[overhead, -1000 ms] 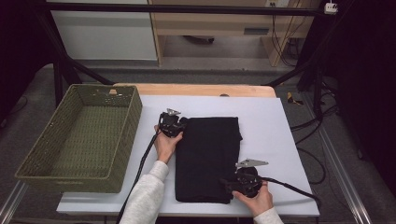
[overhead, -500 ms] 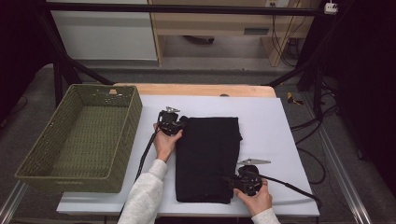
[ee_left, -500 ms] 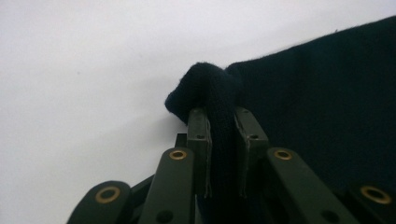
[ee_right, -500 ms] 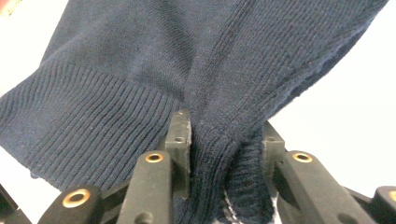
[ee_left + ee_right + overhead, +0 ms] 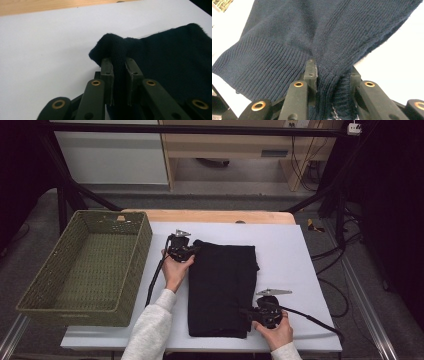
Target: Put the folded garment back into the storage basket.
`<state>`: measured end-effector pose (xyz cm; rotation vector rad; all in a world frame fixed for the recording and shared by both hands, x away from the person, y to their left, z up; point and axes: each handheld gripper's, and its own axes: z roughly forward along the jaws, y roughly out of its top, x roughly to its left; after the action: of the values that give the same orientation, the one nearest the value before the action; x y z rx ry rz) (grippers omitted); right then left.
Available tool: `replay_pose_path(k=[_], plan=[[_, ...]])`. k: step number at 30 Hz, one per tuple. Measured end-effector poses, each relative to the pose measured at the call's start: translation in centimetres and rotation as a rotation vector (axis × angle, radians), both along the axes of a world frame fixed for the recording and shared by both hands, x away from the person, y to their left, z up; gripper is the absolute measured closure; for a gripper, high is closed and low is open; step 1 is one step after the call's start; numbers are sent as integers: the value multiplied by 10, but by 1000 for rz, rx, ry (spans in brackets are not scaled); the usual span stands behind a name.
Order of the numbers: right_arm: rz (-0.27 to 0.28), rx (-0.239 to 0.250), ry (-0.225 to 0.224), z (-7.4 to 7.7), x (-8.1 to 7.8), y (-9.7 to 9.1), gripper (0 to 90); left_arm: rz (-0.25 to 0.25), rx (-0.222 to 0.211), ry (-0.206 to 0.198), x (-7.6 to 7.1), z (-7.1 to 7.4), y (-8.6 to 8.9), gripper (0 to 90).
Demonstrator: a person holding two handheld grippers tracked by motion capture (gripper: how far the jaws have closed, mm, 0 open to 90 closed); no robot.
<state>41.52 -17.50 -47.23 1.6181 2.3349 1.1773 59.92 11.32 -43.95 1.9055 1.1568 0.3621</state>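
Knitwear, a folded dark sweater (image 5: 222, 287), lies on the white table (image 5: 295, 265) beside the empty green basket (image 5: 87, 267), its far corner pinched by the left gripper (image 5: 119, 71) and its near hem bunched in the just-closing right gripper (image 5: 333, 75), so grasping looks done, with lifting and moving left.

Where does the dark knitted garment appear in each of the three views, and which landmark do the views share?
High view: the dark knitted garment lies folded at the middle of the white table top, right of the green basket.
Left gripper view: at the right, with its corner pinched in the left hand-held gripper.
Right gripper view: across the top and centre, with its ribbed hem in the right hand-held gripper.
Shared landmark: the white table top.
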Motion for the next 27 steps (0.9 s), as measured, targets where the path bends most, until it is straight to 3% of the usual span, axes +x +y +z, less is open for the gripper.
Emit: replay_pose_path(k=[27], plan=[[-3,6,-5,3,-2,-2,711,-102,-18,-99,-20,51,-14,803]])
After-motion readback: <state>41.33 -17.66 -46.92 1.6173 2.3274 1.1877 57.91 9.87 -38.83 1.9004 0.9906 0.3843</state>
